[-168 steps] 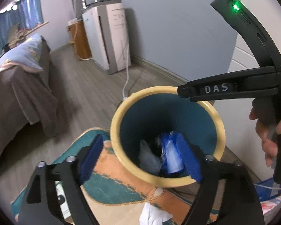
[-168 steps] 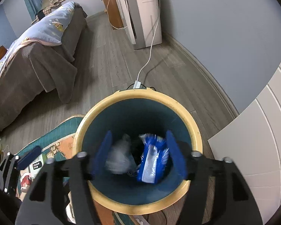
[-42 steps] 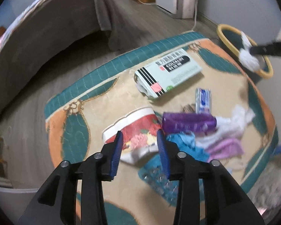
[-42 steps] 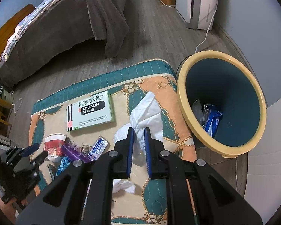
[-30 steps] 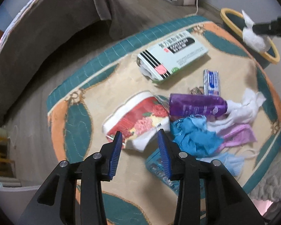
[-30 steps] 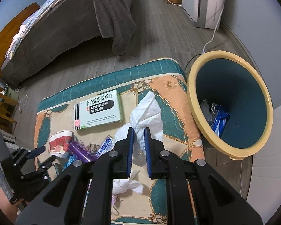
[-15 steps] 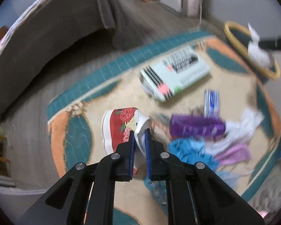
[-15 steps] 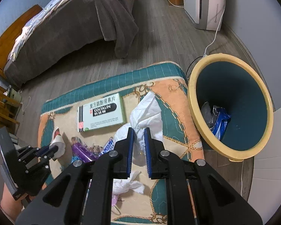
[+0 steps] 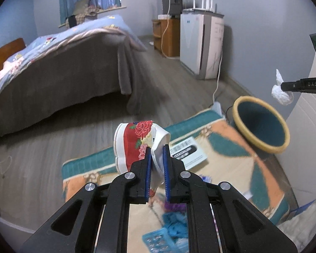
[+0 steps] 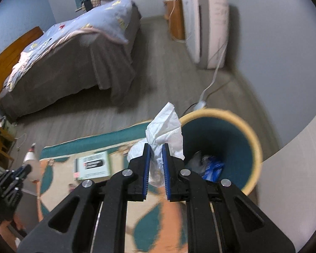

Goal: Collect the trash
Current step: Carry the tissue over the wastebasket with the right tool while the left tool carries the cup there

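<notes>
My left gripper is shut on a crushed red floral paper cup and holds it up above the patterned rug. My right gripper is shut on a white tissue, held just left of the yellow-rimmed teal trash bin. The bin also shows in the left wrist view, with the right gripper and its tissue above it. The bin holds a blue wrapper and grey trash.
A pale green medicine box lies on the rug; blue and purple litter lies near the left gripper. A bed stands at the left, a white appliance with a cord at the back wall.
My left gripper closed on the floral cup and lifted it off the rug. My right gripper carried the tissue closer to the bin. Both views tilted up toward the room.
</notes>
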Action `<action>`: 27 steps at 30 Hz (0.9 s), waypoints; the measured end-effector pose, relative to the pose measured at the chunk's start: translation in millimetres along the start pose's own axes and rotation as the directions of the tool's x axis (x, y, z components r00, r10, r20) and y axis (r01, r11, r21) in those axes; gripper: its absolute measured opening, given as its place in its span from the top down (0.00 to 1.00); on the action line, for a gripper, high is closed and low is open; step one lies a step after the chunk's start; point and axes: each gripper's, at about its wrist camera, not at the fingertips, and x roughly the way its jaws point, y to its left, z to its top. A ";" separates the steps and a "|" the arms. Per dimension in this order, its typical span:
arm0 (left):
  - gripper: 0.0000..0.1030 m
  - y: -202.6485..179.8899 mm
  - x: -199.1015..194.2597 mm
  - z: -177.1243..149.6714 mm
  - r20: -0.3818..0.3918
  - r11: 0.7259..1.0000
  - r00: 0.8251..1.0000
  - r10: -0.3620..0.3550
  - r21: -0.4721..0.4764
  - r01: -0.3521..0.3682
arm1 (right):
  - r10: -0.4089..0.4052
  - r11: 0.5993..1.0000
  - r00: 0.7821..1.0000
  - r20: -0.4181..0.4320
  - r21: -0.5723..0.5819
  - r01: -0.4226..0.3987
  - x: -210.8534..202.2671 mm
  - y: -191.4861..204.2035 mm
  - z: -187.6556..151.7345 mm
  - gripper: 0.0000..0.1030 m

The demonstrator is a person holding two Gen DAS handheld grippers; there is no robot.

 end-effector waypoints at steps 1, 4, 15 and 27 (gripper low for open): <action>0.89 -5.1 -0.1 2.3 0.009 1.000 1.000 -0.004 0.006 0.004 | -0.007 1.000 1.000 0.003 0.013 0.007 -0.5 -11.0 2.4 0.89; 0.89 -26.3 0.6 7.1 0.021 0.999 1.000 -0.019 0.047 0.018 | -0.033 0.998 0.999 -0.001 0.046 0.033 3.6 -34.4 5.4 0.89; 0.89 -123.9 36.7 23.3 -0.038 0.972 0.991 -0.129 0.193 0.134 | -0.055 0.997 0.997 -0.049 0.055 0.058 27.5 -59.6 -1.7 0.89; 0.89 -219.3 78.1 57.6 -0.116 0.919 0.960 -0.255 0.281 0.278 | -0.114 0.989 0.989 -0.089 0.088 0.122 52.4 -87.4 -9.5 0.89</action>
